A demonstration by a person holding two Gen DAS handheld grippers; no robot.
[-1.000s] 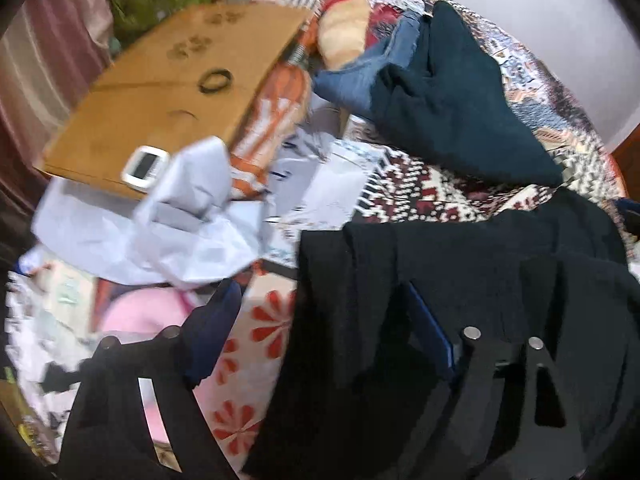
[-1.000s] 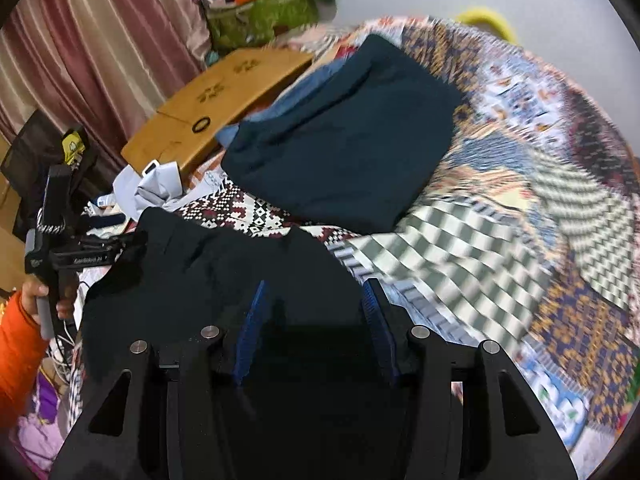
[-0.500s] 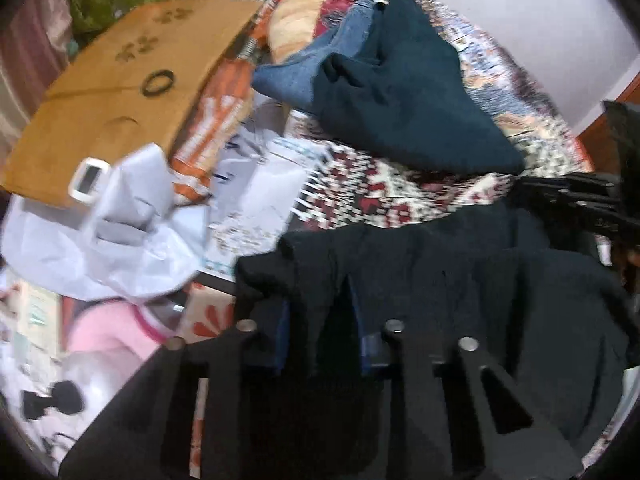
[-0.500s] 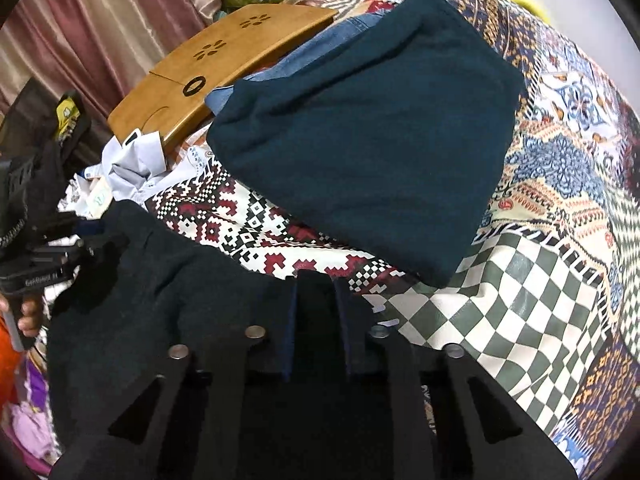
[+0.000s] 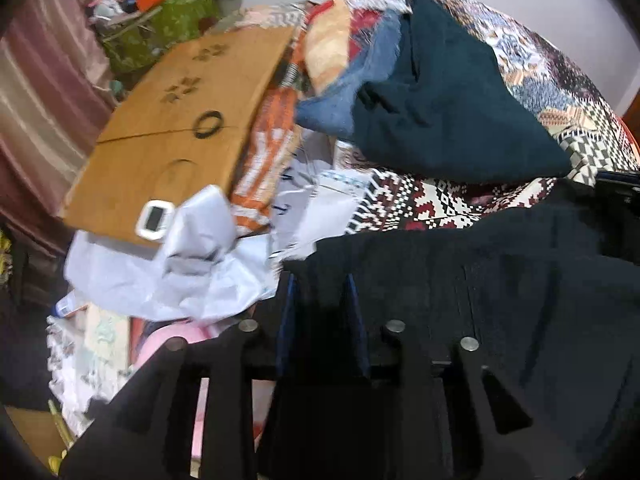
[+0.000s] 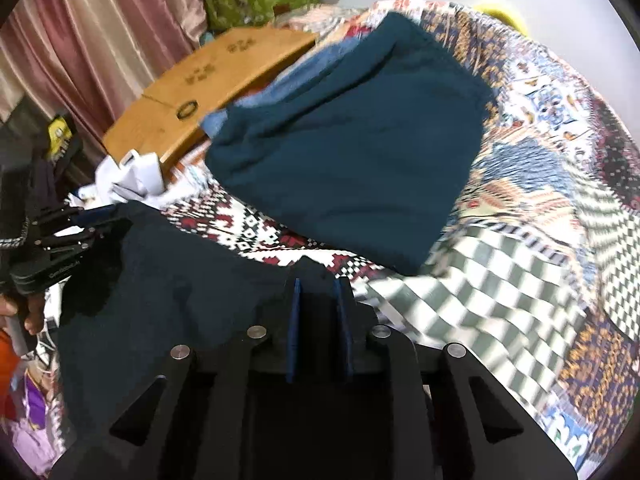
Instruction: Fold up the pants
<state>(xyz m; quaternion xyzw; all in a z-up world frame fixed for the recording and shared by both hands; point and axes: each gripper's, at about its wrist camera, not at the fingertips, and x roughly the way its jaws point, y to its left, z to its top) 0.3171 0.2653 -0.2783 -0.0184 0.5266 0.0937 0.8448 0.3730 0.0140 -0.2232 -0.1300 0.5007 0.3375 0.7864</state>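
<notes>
The fingers of the left gripper (image 5: 322, 288) are pinched on one edge of the black pants (image 5: 500, 280), having just eased slightly; the right gripper (image 6: 318, 292) is clamped on the opposite edge, above the patterned bedspread (image 6: 520, 260).

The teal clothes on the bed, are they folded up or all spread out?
Folded. The teal garment lies as a neat flat block with straight edges on the patterned bedspread, partly over folded blue jeans.
</notes>
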